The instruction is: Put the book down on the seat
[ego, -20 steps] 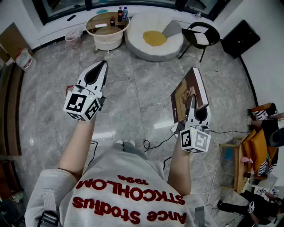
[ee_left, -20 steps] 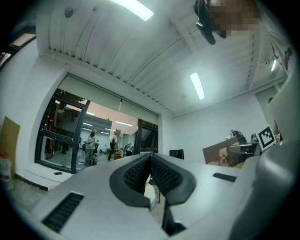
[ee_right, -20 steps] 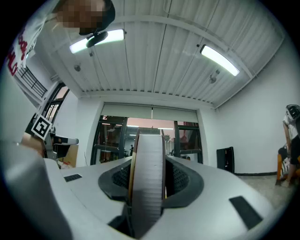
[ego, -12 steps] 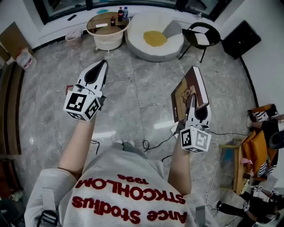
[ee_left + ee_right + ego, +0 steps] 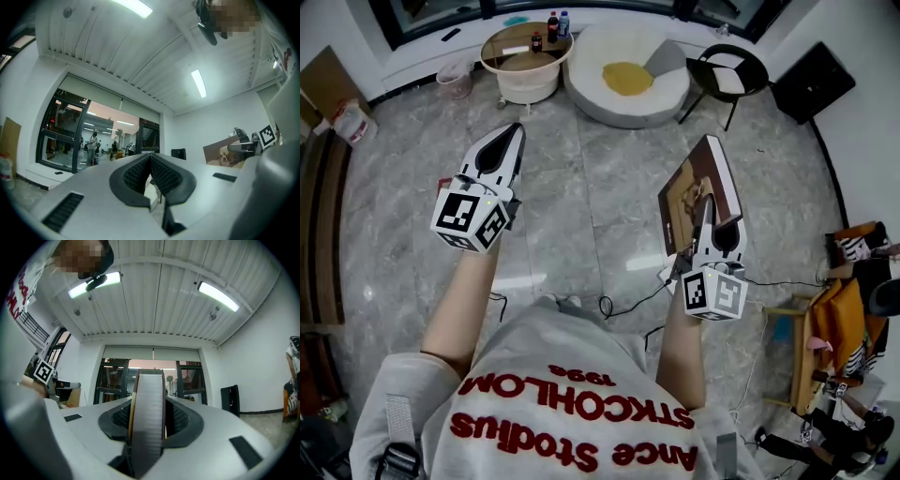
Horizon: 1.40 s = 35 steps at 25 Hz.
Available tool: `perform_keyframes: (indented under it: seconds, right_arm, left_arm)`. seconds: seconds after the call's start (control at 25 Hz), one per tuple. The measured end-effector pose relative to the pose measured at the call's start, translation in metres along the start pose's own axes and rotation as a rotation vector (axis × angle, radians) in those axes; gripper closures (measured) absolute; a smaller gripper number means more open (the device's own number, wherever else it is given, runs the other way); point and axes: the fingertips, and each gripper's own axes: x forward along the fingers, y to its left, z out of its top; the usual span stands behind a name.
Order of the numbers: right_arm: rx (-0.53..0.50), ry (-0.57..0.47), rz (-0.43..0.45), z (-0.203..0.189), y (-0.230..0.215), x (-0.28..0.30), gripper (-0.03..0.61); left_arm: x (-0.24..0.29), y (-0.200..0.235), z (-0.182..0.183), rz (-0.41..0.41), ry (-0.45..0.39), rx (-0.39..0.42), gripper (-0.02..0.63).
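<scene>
One left tool (image 5: 517,128), one right tool (image 5: 705,201), one book (image 5: 687,187), one table (image 5: 521,60), one round seat (image 5: 598,101), one chair (image 5: 751,58).

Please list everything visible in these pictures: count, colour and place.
book: one, brown cover, clamped in the right gripper
round seat: one, white, far centre
cushion: one, yellow, on the seat
side table: one, tan top, left of the seat
bottles: three, mixed colours, on the side table
chair: one, black, right of the seat
left gripper: one, white and black, shut, empty
right gripper: one, white and black, shut on the book
</scene>
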Motion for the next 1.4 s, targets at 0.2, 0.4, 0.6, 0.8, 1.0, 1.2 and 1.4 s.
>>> perform_keyframes:
  seconds: [0.2,0.4,0.6,0.8,1.0,1.2,1.4]
  right_arm:
    - [0.007,-0.008,0.026,-0.003,-0.002,0.014,0.417]
    - [0.022,-0.012,0.04,-0.004,-0.003,0.039,0.417]
    - [0.029,-0.021,0.043,-0.014,0.003,0.08,0.417]
    - [0.019,-0.016,0.024,-0.028,0.015,0.14,0.417]
    - [0.023,-0.018,-0.012,-0.035,0.032,0.217,0.417]
    - [0.026,-0.031,-0.028,-0.038,0.046,0.28,0.417]
    - [0.027,-0.042,-0.039,-0.044,0.061,0.334,0.417]
  left_arm:
    - [0.008,0.007,-0.005,0.02,-0.006,-0.004,0.6]
    - [0.027,0.02,-0.008,0.026,-0.002,-0.006,0.6]
    - [0.062,0.049,-0.017,0.019,-0.008,-0.013,0.6]
    - [0.114,0.094,-0.03,-0.026,-0.01,-0.014,0.6]
    - [0.182,0.152,-0.033,-0.079,-0.002,-0.029,0.6]
    - [0.236,0.199,-0.034,-0.118,0.003,-0.028,0.599]
    - [0.276,0.241,-0.042,-0.15,0.004,-0.043,0.6]
